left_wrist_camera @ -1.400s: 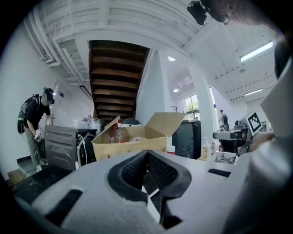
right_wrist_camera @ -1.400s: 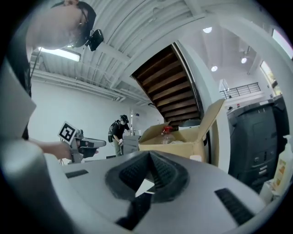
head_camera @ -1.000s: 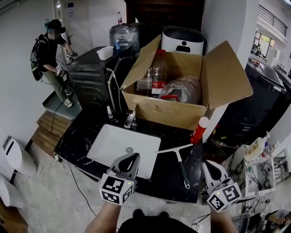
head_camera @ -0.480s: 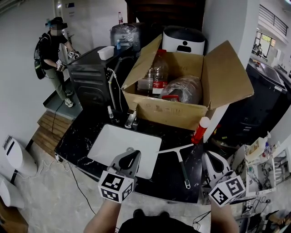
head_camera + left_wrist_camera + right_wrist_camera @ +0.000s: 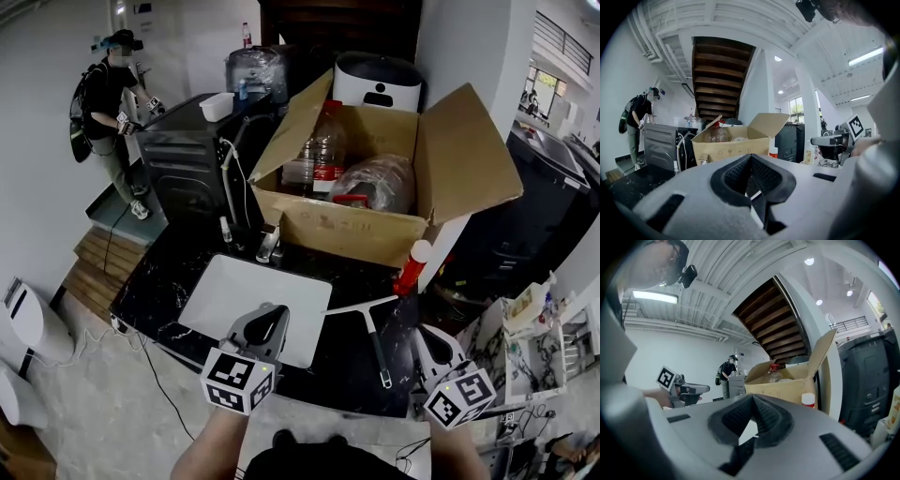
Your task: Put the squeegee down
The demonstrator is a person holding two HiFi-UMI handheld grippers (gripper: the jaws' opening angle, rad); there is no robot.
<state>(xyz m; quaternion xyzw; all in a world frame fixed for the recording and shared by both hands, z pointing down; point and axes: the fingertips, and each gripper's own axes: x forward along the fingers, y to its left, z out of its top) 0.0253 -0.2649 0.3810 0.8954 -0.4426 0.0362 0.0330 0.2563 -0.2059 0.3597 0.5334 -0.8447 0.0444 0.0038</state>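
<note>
Evidently, little has changed over the last second. The left gripper [image 5: 269, 312] hovers over the near edge of the sink [image 5: 214, 284] where it was, jaws pressed together on nothing. The squeegee [image 5: 372, 330] lies flat on the dark counter [image 5: 342, 370] just right of the sink, blade toward the cardboard box [image 5: 349, 236], unmoved and untouched. The right gripper [image 5: 427, 339], jaws likewise closed and empty, has only wavered beside the handle. Judgement: the put-down is complete.

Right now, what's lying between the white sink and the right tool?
The squeegee lies flat on the dark counter, between the sink and the right tool. The head view shows it.
</note>
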